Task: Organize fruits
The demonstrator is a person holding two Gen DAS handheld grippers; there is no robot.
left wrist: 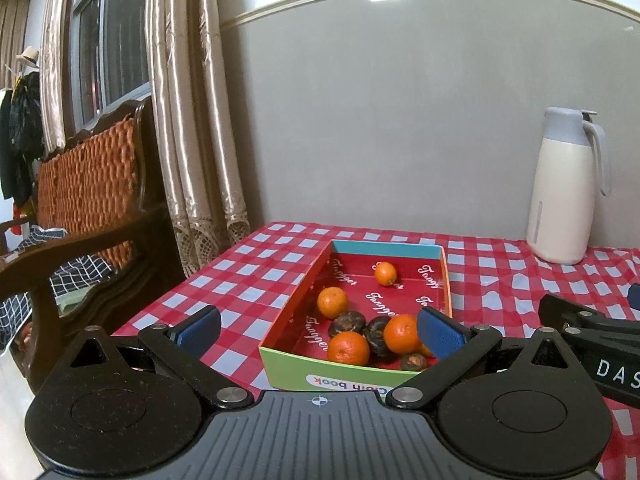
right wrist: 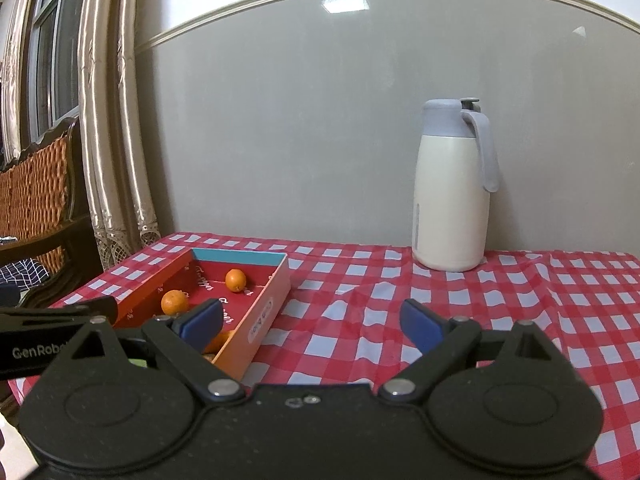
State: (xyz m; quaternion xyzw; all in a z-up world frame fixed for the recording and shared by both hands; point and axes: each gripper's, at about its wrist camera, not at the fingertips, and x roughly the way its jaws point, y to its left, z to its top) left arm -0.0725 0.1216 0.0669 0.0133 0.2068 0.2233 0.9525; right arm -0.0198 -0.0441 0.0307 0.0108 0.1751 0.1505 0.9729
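- The box front is hidden behind the right gripper.
- One dark fruit is partly covered by the left gripper.

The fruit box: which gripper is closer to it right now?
Left. The left gripper hovers open right at the near end of the fruit box; the right gripper, also open, sits off to the box's right over the checkered tablecloth.

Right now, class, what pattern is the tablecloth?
Red and white checks; the tablecloth shows best in the right wrist view.
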